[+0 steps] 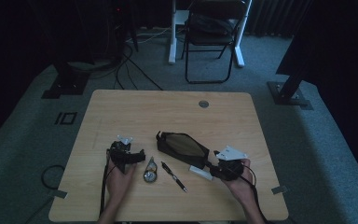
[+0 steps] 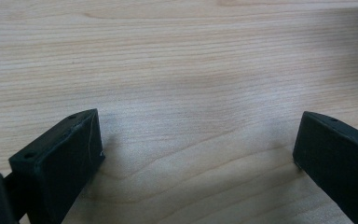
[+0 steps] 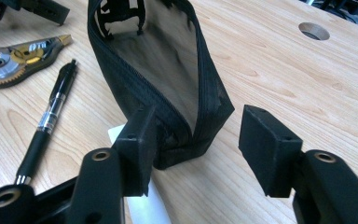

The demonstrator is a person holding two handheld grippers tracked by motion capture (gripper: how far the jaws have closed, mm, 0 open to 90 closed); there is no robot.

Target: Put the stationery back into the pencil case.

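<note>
Straddling the near end of the open black pencil pouch (image 3: 168,84), the right gripper (image 3: 193,140) gapes unclamped, while the left gripper (image 2: 198,154) stands open over bare table (image 2: 177,56).

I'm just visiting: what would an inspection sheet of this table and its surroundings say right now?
Surface: wooden table, round hole near far edge.
Job's things: open black pouch; pen, correction tape and white eraser lie outside it.
Clutter: nothing seen.
Grippers: left gripper open over bare wood; right gripper open around pouch's end.
Cables: on carpet at left and behind the table.
Surroundings: folding chair, dark stands.
</note>
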